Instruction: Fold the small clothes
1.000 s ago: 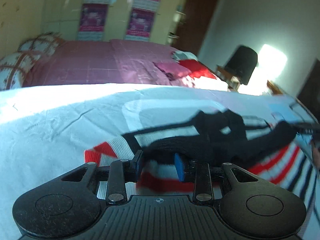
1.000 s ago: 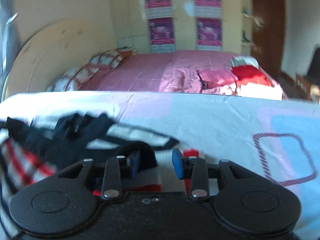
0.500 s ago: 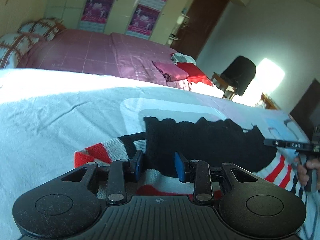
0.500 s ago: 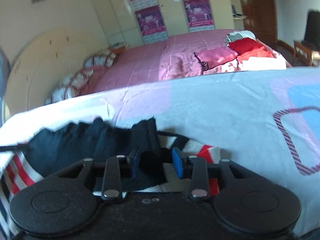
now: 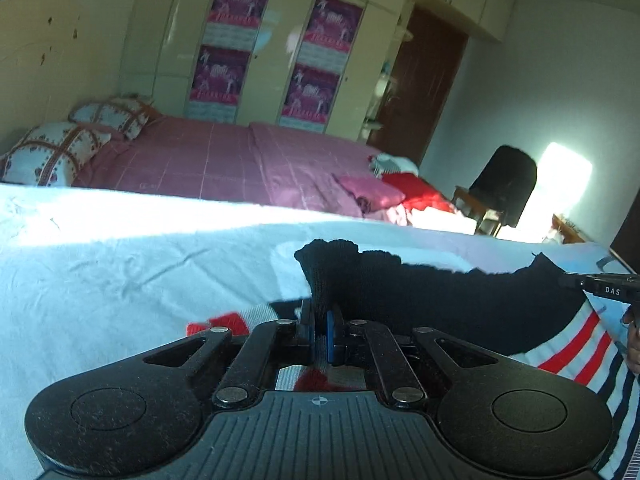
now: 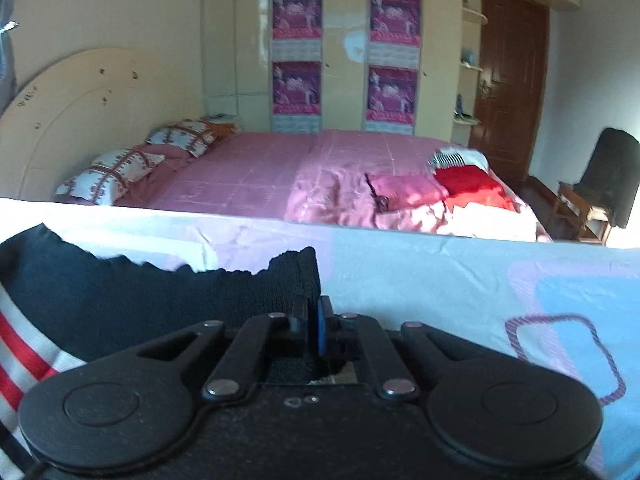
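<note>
Left gripper [image 5: 320,322] clamped on one corner of a black knitted garment [image 5: 440,300]; right gripper [image 6: 313,322] pinched on its other corner, over a white-red-navy striped knit [image 5: 576,352] on a pale patterned sheet [image 5: 120,272]. Only the left view shows the other tool and fingers at right. Four pink posters, two pillows, one chair.
</note>
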`<state>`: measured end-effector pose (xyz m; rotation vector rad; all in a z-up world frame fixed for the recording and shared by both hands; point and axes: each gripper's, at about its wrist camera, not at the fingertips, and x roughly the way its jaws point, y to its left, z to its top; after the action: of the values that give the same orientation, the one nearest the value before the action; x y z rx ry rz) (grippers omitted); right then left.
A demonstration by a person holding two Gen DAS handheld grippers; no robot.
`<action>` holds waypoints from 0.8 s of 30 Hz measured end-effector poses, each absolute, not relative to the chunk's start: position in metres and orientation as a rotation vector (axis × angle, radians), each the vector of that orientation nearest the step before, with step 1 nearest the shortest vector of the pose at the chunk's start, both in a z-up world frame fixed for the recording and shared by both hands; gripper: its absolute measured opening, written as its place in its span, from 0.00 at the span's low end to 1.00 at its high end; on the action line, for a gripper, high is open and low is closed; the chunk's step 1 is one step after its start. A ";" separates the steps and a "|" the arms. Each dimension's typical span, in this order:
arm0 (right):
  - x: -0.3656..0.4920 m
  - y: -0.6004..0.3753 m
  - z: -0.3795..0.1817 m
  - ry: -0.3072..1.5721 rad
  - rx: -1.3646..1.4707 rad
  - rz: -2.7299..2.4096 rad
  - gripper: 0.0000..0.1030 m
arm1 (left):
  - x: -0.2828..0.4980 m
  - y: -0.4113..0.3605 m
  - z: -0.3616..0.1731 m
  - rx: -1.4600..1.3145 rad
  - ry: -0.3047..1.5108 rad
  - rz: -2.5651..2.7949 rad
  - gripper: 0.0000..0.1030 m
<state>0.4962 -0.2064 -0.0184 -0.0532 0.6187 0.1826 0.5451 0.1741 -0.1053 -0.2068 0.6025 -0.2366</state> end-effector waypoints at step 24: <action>0.448 -0.097 -0.033 0.705 -0.225 0.395 0.35 | 0.518 0.022 -0.098 0.047 0.709 -0.376 0.62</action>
<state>0.4483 -0.0972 -0.0331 -0.2249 0.7045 0.3953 0.5176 0.0223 -0.0981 0.0473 0.7092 -0.3762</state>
